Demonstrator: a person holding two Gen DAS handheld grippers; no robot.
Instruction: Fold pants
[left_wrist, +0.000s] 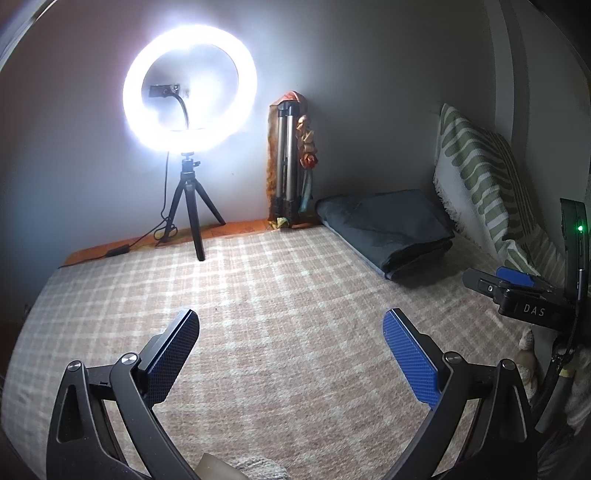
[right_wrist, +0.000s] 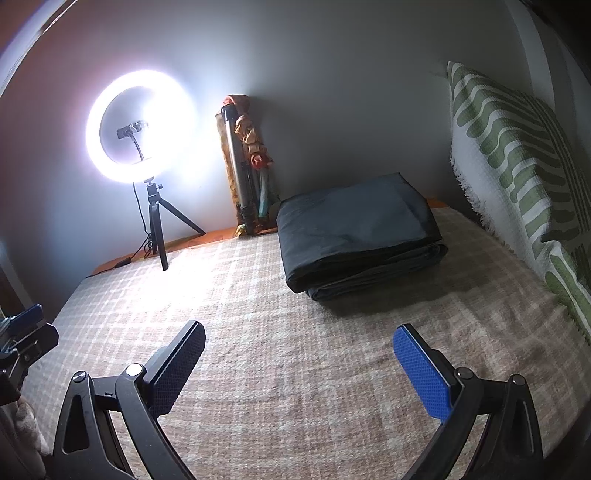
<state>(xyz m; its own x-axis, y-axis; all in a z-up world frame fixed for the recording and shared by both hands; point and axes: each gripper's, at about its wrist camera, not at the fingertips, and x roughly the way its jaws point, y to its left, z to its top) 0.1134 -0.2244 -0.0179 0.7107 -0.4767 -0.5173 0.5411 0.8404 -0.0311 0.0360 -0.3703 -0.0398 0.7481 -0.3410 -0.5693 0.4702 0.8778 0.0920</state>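
Dark grey pants (left_wrist: 388, 230) (right_wrist: 354, 236) lie folded in a flat stack at the far right of the checked bed cover (left_wrist: 288, 288) (right_wrist: 295, 332), near the wall. My left gripper (left_wrist: 290, 325) is open, hovering over bare cover well short of the pants, nothing between its blue pads. My right gripper (right_wrist: 299, 341) is also open and empty, a little in front of the stack. In the left wrist view the right gripper's body (left_wrist: 517, 291) shows at the right edge; the left one (right_wrist: 22, 332) appears at the left edge of the right wrist view.
A lit ring light on a small tripod (left_wrist: 190, 206) (right_wrist: 155, 221) stands at the back left, its cable trailing on an orange sheet edge (left_wrist: 236, 229). A folded tripod with cloth (left_wrist: 288, 166) (right_wrist: 243, 173) leans in the corner. A green-striped pillow (left_wrist: 487, 184) (right_wrist: 517, 166) lines the right side.
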